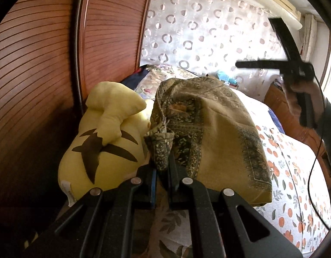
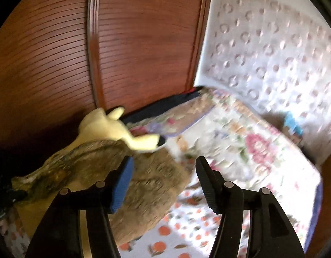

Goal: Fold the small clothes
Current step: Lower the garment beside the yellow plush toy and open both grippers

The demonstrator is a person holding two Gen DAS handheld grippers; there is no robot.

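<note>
An olive garment (image 1: 219,129) with a dark paisley border lies heaped on the bed. My left gripper (image 1: 163,167) is shut on a bunched corner of it, which sticks up between the pads. In the right wrist view the same garment (image 2: 144,185) spreads out low on the left, blurred. My right gripper (image 2: 165,161) hovers over its right edge, open, with nothing between its fingers. In the left wrist view a person's hand (image 1: 303,92) holds that gripper high at the right.
A yellow plush toy (image 1: 105,133) lies left of the garment, against the wooden slatted wardrobe (image 1: 58,53). The bed has an orange-print sheet (image 1: 294,172) and a floral quilt (image 2: 251,146). A patterned curtain (image 1: 197,32) hangs behind. A cable (image 1: 313,163) dangles at the right.
</note>
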